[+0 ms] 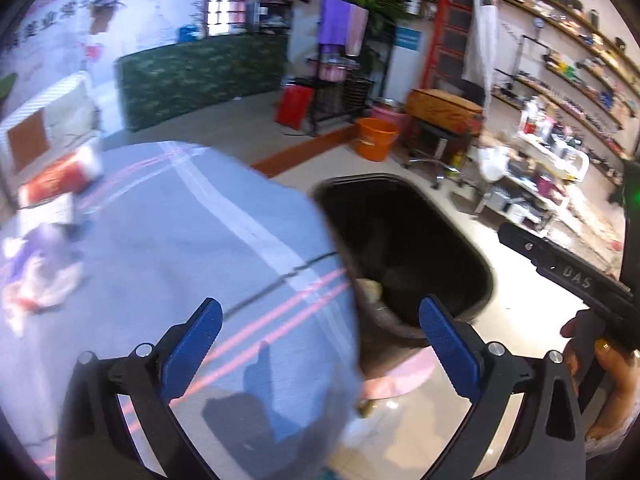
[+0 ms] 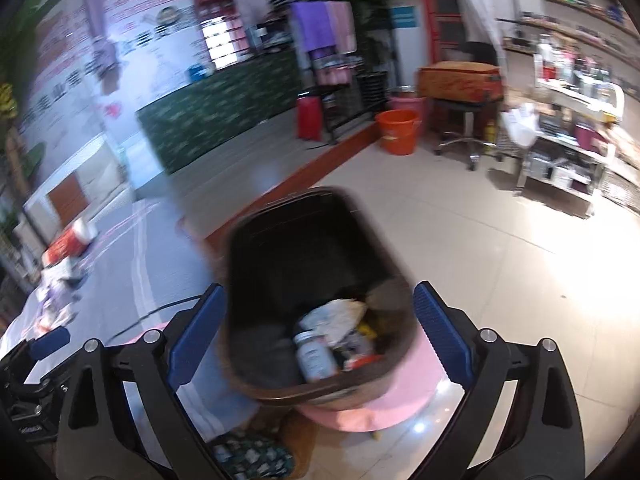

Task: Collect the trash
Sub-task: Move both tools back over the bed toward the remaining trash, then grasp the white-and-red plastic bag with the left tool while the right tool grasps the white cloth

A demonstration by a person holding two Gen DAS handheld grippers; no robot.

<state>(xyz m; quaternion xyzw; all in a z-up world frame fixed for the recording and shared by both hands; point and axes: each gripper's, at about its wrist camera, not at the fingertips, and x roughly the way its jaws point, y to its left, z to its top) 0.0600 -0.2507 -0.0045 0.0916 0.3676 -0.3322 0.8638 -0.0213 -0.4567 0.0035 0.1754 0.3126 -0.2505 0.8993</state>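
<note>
Your left wrist camera looks forward and down over the blue-striped tabletop, with the dark trash bin just to its right. Your right wrist camera tilts down close above that same bin, seeing into it. Both views share the bin, the orange bucket and the far shelves.

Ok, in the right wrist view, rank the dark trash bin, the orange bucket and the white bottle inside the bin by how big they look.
1. dark trash bin
2. orange bucket, though it stands farther away, so it looks smaller than it is
3. white bottle
</note>
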